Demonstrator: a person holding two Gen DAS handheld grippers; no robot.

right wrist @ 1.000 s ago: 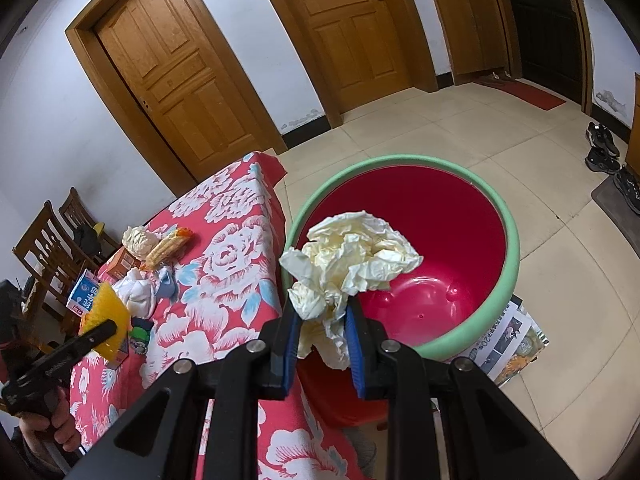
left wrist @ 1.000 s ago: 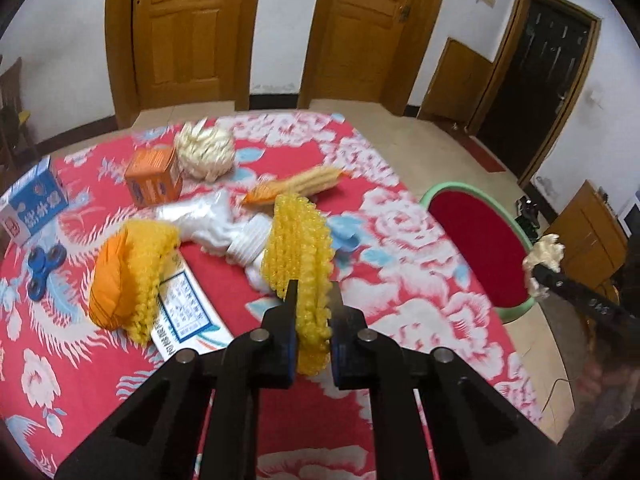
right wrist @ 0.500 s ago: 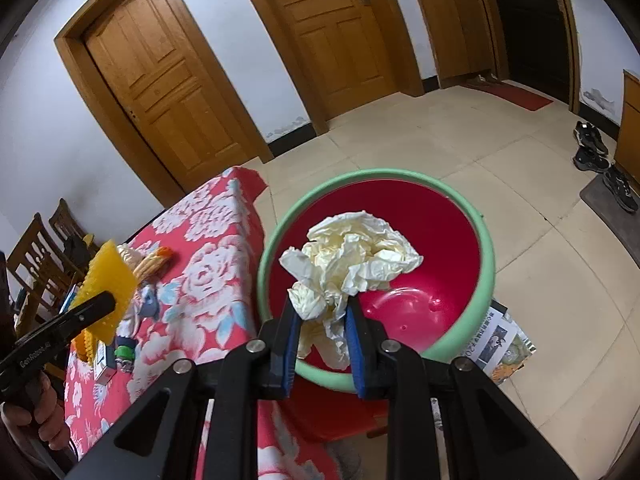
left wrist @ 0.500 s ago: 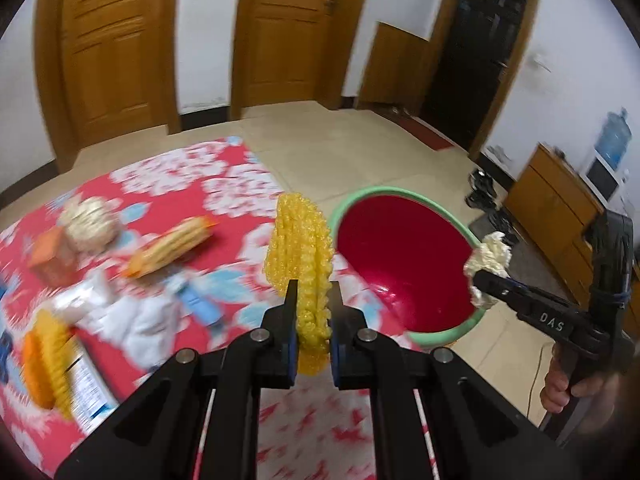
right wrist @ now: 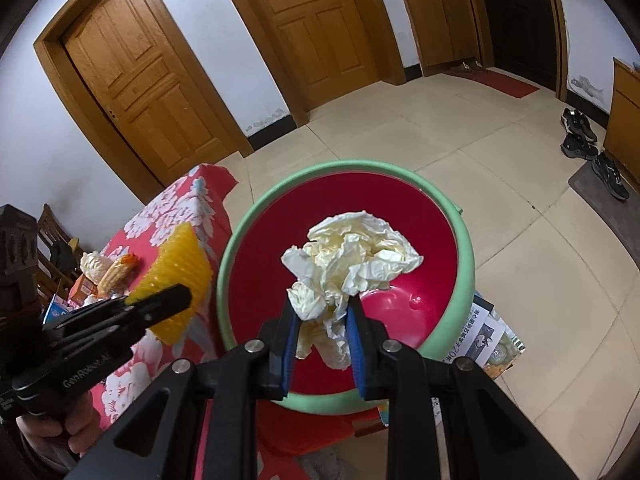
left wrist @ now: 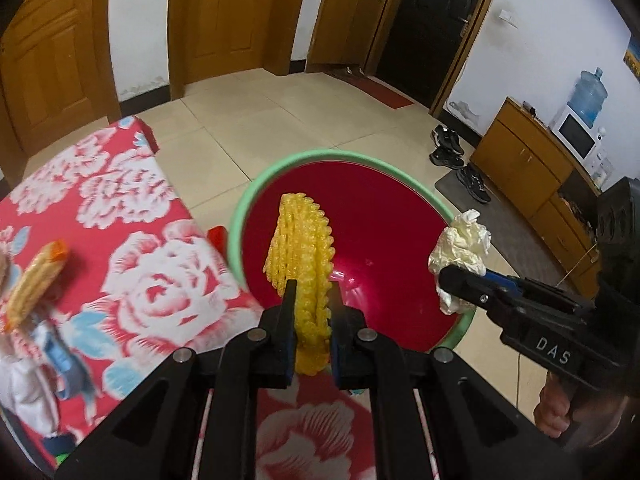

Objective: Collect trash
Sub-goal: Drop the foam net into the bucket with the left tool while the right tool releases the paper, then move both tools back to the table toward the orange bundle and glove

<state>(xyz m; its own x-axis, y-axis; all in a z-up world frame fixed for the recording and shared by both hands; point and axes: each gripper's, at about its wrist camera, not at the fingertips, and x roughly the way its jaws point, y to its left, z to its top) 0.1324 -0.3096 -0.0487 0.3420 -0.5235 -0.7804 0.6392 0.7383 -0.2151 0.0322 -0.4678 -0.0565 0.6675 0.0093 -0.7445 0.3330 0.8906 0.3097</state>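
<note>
My left gripper (left wrist: 312,304) is shut on a yellow foam net (left wrist: 302,256) and holds it over the near left rim of the red basin with a green rim (left wrist: 280,168). My right gripper (right wrist: 322,312) is shut on a crumpled white paper wad (right wrist: 352,256) above the basin (right wrist: 466,248). The right gripper and paper also show in the left wrist view (left wrist: 460,248). The left gripper and net also show in the right wrist view (right wrist: 176,276). The basin looks empty inside.
The table with a red floral cloth (left wrist: 152,280) lies left of the basin and holds a corn-like wrapper (left wrist: 34,280), white plastic (left wrist: 16,376) and other trash (right wrist: 94,264). Printed paper (right wrist: 488,340) lies under the basin. Shoes (left wrist: 448,148) and a cabinet (left wrist: 524,164) stand to the right.
My left gripper swung right from the table to the basin with the foam net. My right gripper moved further over the basin with the paper wad. Both stayed shut.
</note>
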